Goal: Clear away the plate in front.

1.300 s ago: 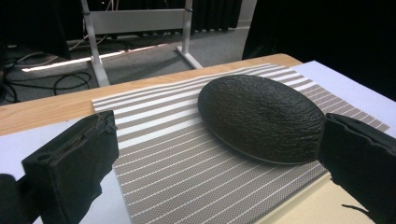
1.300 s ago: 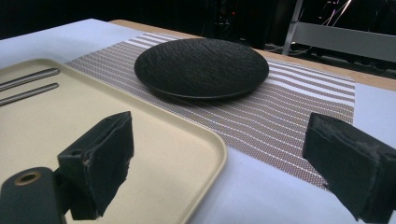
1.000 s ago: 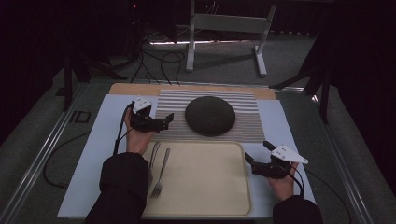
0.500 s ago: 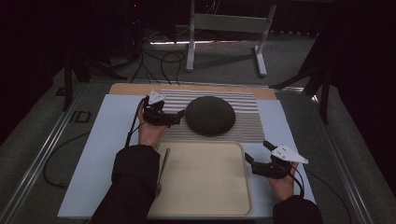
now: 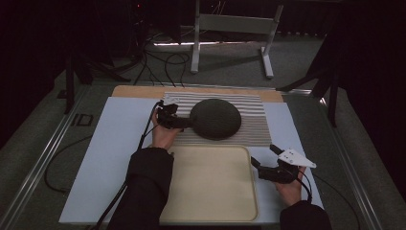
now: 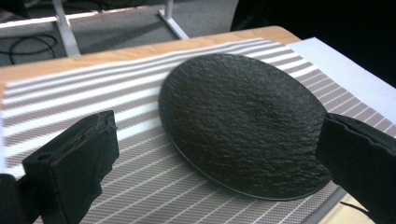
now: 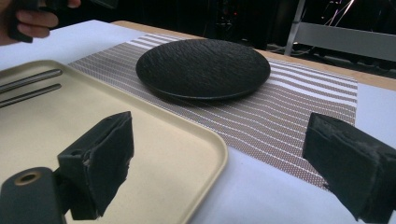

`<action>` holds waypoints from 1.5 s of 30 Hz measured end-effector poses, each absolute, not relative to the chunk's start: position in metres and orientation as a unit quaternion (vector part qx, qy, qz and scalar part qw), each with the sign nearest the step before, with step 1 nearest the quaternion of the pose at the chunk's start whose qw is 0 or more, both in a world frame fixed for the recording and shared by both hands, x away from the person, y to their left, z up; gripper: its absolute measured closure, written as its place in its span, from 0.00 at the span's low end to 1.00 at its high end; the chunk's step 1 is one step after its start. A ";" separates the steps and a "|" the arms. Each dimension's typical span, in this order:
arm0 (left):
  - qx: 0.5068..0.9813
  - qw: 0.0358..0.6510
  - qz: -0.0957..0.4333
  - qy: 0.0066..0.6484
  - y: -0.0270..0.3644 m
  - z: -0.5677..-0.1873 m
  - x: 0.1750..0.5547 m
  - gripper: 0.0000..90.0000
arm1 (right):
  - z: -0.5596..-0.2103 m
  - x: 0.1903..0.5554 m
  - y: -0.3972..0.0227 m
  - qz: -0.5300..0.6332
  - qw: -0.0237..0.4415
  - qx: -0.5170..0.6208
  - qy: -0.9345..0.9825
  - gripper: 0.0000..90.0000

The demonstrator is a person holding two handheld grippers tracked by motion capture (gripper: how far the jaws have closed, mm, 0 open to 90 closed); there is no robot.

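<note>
your left gripper (image 5: 184, 123) reaches the near-left rim of the dark plate (image 5: 215, 118), jaws spread wide and holding nothing; from the left gripper view the plate (image 6: 243, 123) lies just ahead between the two jaws, flat on the striped mat (image 6: 70, 107). your right gripper (image 5: 261, 167) hangs open and empty off the right edge of the beige tray (image 5: 210, 191), with the plate well ahead of it and to its left. for a clean pick, you likely want one jaw slid under the plate's rim and one above, so tip the gripper and come in low along the mat. close slowly; the textured glaze may slip. two utensil handles (image 7: 28, 86) lie on the tray, left of the right gripper.
</note>
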State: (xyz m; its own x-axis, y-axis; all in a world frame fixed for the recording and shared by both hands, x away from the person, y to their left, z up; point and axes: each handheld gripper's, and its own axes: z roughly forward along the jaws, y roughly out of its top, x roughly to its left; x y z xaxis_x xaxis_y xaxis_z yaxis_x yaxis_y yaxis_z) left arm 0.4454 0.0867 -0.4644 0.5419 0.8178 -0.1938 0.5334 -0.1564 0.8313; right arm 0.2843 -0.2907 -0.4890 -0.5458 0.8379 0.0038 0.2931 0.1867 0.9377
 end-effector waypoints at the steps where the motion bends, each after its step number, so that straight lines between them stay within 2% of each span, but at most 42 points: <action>1: 0.745 0.463 0.150 0.455 0.085 -0.466 0.446 0.00 | -0.489 0.284 -0.291 0.503 0.271 0.392 0.721 0.10; 15: 0.756 0.433 0.097 0.481 0.065 -0.492 0.460 0.01 | -0.488 0.284 -0.291 0.504 0.271 0.390 0.721 0.10; 23: 0.757 0.416 0.061 0.500 0.061 -0.506 0.464 0.15 | -0.488 0.284 -0.292 0.505 0.270 0.391 0.720 0.10; 25: 0.757 0.416 0.061 0.500 0.061 -0.506 0.464 0.15 | -0.488 0.284 -0.292 0.506 0.270 0.391 0.720 0.10; 26: 0.752 0.414 0.042 0.512 0.061 -0.509 0.465 0.15 | -0.488 0.284 -0.292 0.506 0.270 0.391 0.720 0.10; 28: 0.746 0.415 0.029 0.520 0.061 -0.511 0.467 0.24 | -0.488 0.284 -0.292 0.506 0.271 0.390 0.720 0.10; 33: 0.742 0.409 0.016 0.530 0.062 -0.514 0.469 0.28 | -0.488 0.284 -0.293 0.505 0.271 0.391 0.720 0.10; 40: 0.741 0.406 -0.012 0.535 0.059 -0.520 0.470 0.40 | -0.488 0.284 -0.293 0.505 0.271 0.390 0.721 0.10; 45: 0.738 0.408 -0.023 0.537 0.061 -0.521 0.472 0.43 | -0.488 0.284 -0.293 0.505 0.271 0.391 0.720 0.10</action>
